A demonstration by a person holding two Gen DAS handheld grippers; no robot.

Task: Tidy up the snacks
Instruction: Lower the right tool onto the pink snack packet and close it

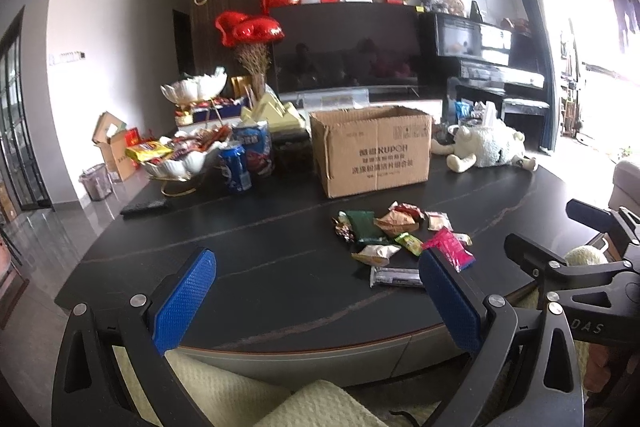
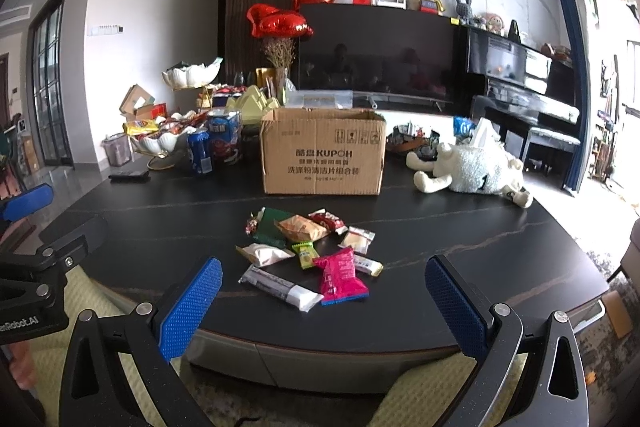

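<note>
Both the left gripper (image 1: pixel 316 299) and right gripper (image 2: pixel 324 303) gape wide, empty; the overlapping snacks (image 2: pixel 308 251) near the table (image 2: pixel 500 259) front edge risk double grabs.

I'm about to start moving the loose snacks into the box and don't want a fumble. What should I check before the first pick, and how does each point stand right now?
1. Left claw open and empty: ok.
2. Right claw open and empty: ok.
3. Cardboard box upright with top flaps open: ok.
4. Room inside the box: cannot tell, its interior is hidden from both views.
5. Snack packets within clear reach on the black table, nothing lying between them and the claws: ok.
6. Packets separate enough for single picks: not ok, several overlap, such as the pink packet resting on its neighbours.
</note>
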